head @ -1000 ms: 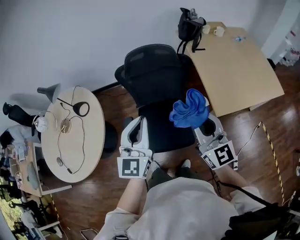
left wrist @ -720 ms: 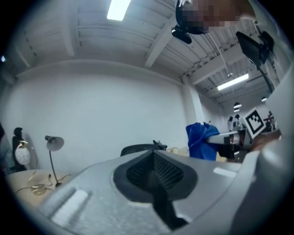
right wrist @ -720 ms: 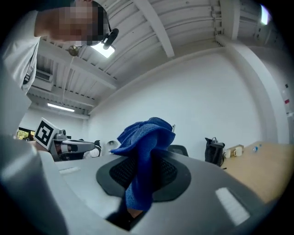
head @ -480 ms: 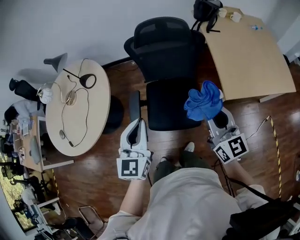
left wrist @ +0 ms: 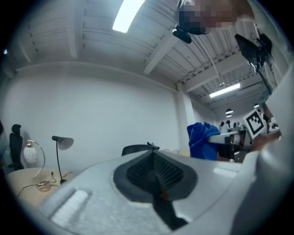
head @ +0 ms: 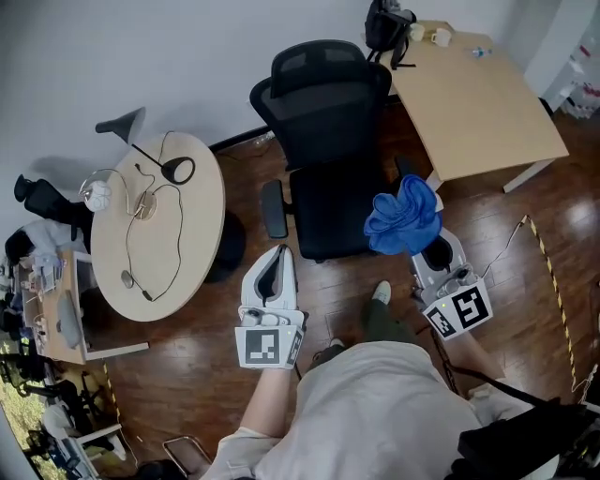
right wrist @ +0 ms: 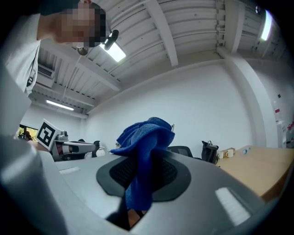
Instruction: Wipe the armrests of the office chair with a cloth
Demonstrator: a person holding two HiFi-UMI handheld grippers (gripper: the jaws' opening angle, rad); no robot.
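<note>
The black office chair [head: 326, 112] faces me in the head view, its left armrest [head: 273, 208] in plain sight. My left gripper [head: 278, 257] is shut and empty, just in front of that armrest and apart from it. My right gripper [head: 424, 242] is shut on a bunched blue cloth [head: 403, 217] by the seat's front right corner; the cloth hides the fingertips and most of the right armrest. In the left gripper view the shut jaws of the left gripper [left wrist: 154, 155] point at the chair back [left wrist: 137, 148]. In the right gripper view the cloth [right wrist: 144, 151] hangs from the right gripper [right wrist: 146, 170].
A round table [head: 192, 253] with a desk lamp [head: 141, 141] and cables stands left of the chair. To the chair's right is a wooden desk [head: 478, 103] with a black bag [head: 386, 23] at its far corner. My shoe [head: 380, 294] is on the wood floor near the seat.
Both grippers have drawn back from beside the chair seat toward me, the right one carrying the blue cloth with it. The chair now lies farther ahead of them.
</note>
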